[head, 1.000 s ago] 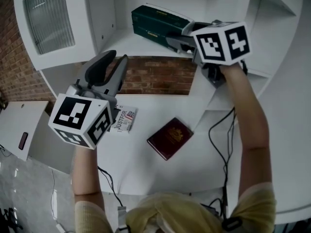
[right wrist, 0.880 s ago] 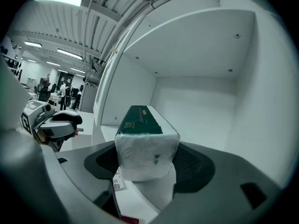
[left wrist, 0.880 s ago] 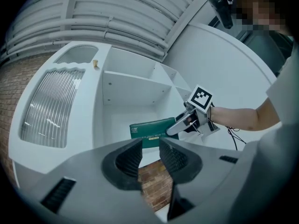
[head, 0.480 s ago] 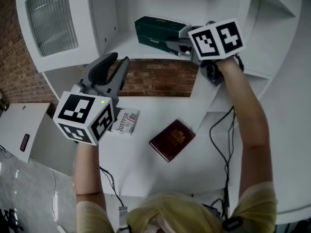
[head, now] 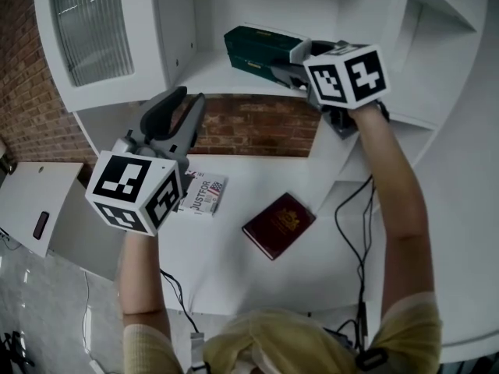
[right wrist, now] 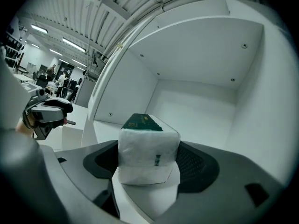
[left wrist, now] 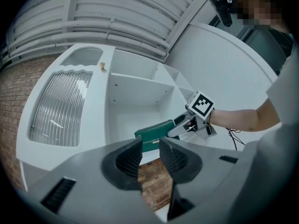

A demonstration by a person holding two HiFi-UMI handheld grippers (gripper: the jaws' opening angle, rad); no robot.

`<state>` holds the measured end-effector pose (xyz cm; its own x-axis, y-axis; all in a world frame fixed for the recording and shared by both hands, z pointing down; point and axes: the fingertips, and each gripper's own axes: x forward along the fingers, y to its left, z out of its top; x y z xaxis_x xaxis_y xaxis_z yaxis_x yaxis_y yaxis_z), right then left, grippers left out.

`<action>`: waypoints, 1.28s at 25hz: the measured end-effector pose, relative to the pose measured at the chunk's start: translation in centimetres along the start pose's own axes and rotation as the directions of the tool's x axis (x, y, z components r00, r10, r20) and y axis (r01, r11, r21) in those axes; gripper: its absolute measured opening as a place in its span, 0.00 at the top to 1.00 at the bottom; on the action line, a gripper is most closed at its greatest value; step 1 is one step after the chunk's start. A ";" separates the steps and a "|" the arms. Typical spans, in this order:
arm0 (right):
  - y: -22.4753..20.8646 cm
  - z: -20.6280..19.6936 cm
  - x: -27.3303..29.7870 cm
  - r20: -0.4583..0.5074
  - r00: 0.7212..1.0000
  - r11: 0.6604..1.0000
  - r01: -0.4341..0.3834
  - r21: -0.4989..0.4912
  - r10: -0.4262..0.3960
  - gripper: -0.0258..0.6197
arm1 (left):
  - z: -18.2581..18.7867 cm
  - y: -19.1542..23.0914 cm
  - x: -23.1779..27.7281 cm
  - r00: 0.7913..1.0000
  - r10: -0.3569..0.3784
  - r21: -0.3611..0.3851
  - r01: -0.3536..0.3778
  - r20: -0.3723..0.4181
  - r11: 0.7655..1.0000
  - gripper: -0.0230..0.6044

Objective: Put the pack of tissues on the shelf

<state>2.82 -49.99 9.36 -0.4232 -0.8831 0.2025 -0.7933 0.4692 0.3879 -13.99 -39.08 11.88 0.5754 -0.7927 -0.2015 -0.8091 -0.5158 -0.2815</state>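
The pack of tissues (head: 261,49) is dark green with a white end, and it lies lengthwise over the white shelf (head: 203,72). My right gripper (head: 282,65) is shut on its near end. In the right gripper view the white end (right wrist: 147,155) fills the gap between the two pads, and the green top runs on into the shelf bay. My left gripper (head: 181,104) hangs lower, in front of the brick wall below the shelf. Its jaws stand a little apart with nothing between them. The left gripper view looks up past those jaws at the pack (left wrist: 154,133) and the right gripper (left wrist: 180,127).
A dark red passport-like book (head: 278,223) and a printed booklet (head: 204,194) lie on the white desk (head: 257,275) below. A cabinet door with ribbed glass (head: 86,26) stands left of the shelf bay. Black cables (head: 351,224) trail along the right side.
The pack and the right gripper have shifted slightly right and down in the view over the shelf. The left gripper has barely moved.
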 end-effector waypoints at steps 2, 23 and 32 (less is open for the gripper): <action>-0.2 0.0 0.1 0.010 1.000 1.000 0.012 -0.002 -0.012 0.44 | -0.1 0.0 -0.2 1.000 0.001 0.000 -0.001 -0.002 1.000 0.78; 0.0 2.7 -2.4 0.200 0.968 0.975 0.179 -0.134 -0.150 0.36 | 0.0 0.1 -1.3 1.000 0.013 -0.025 -0.013 0.023 1.000 0.78; 2.1 2.7 -6.2 0.351 0.931 0.994 0.112 -0.014 -0.100 0.37 | 0.0 -0.1 -2.4 0.998 0.042 -0.061 -0.038 0.053 0.997 0.78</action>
<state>2.62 -43.49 6.48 -0.4685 -0.8677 -0.1659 -0.8296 0.3675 0.4204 -15.35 -37.11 12.35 0.5467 -0.7950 -0.2628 -0.8364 -0.5039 -0.2157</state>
